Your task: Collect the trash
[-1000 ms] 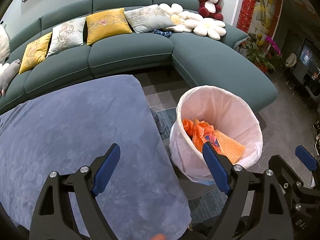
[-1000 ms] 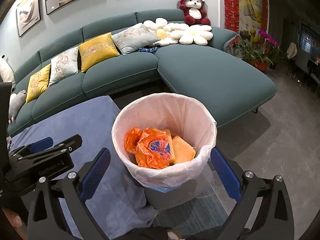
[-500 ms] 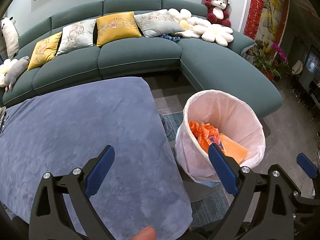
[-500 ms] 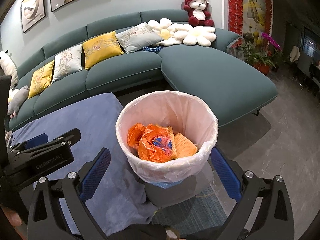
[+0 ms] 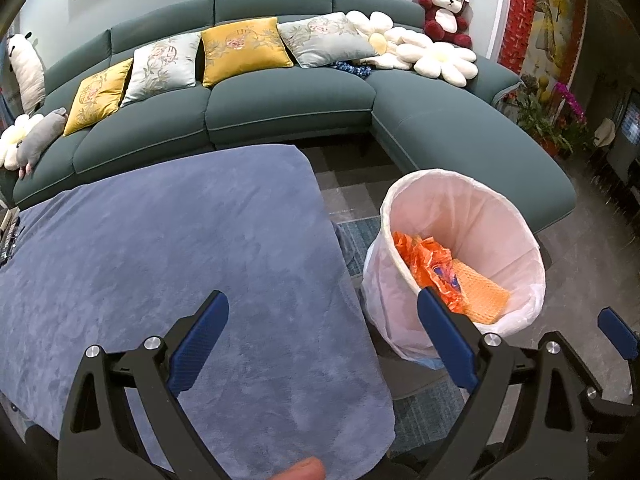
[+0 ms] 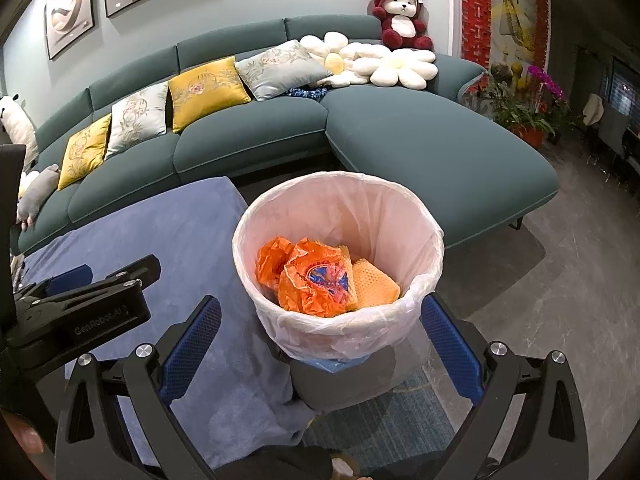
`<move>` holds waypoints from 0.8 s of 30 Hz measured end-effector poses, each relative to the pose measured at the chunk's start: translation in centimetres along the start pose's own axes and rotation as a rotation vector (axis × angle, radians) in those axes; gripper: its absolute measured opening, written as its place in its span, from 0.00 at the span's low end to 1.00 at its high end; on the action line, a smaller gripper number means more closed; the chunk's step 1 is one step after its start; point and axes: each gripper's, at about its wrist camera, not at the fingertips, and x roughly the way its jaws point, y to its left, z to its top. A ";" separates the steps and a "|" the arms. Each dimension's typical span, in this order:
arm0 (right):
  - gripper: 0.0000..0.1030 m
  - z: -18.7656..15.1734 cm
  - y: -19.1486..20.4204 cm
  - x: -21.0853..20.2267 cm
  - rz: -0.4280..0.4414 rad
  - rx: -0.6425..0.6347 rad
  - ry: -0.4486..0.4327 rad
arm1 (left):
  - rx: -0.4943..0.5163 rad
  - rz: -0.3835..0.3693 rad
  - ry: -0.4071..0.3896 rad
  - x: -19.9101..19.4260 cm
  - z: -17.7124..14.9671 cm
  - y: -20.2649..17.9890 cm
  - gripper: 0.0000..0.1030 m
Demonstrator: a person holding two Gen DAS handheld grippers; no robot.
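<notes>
A bin with a white liner (image 6: 340,216) stands on a dark stool beside the table, and it shows in the left wrist view as the bin (image 5: 480,216). Inside lie crumpled orange plastic bags (image 6: 316,280) and an orange mesh sleeve (image 6: 374,284); the bags (image 5: 436,268) show from the left too. My left gripper (image 5: 322,300) hovers open over the blue cloth's right edge, nothing between its fingers. My right gripper (image 6: 320,304) stands open just above the bin's near side, its blue pads apart from the liner.
A blue velvet cloth (image 5: 160,260) covers the table left of the bin. Behind runs a green corner sofa (image 6: 400,140) with cushions and plush toys. Potted plants (image 6: 520,116) stand at the right. A blue rug (image 6: 380,420) lies under the stool.
The left gripper's jaws have spread a little wider and its view has lifted slightly toward the sofa. The bin and its contents have stayed put.
</notes>
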 end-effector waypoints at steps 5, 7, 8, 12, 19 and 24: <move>0.94 -0.3 0.1 0.6 0.001 -0.006 0.009 | 0.011 0.002 0.009 0.5 -0.2 -0.2 0.88; 0.94 -0.3 0.2 0.8 0.002 -0.008 0.011 | 0.020 0.001 0.012 0.7 -0.3 -0.4 0.88; 0.94 -0.3 0.1 0.8 0.002 -0.008 0.011 | 0.026 0.002 0.016 0.8 -0.3 -0.5 0.88; 0.94 -0.3 0.1 1.0 0.002 -0.006 0.013 | 0.034 0.005 0.027 1.3 -0.5 -0.8 0.88; 0.94 -0.3 -0.1 1.6 -0.003 -0.004 0.019 | 0.047 0.021 0.039 1.8 -0.7 -1.2 0.88; 0.94 -0.4 -0.3 1.8 -0.003 -0.001 0.024 | 0.058 0.020 0.043 2.0 -0.8 -1.5 0.88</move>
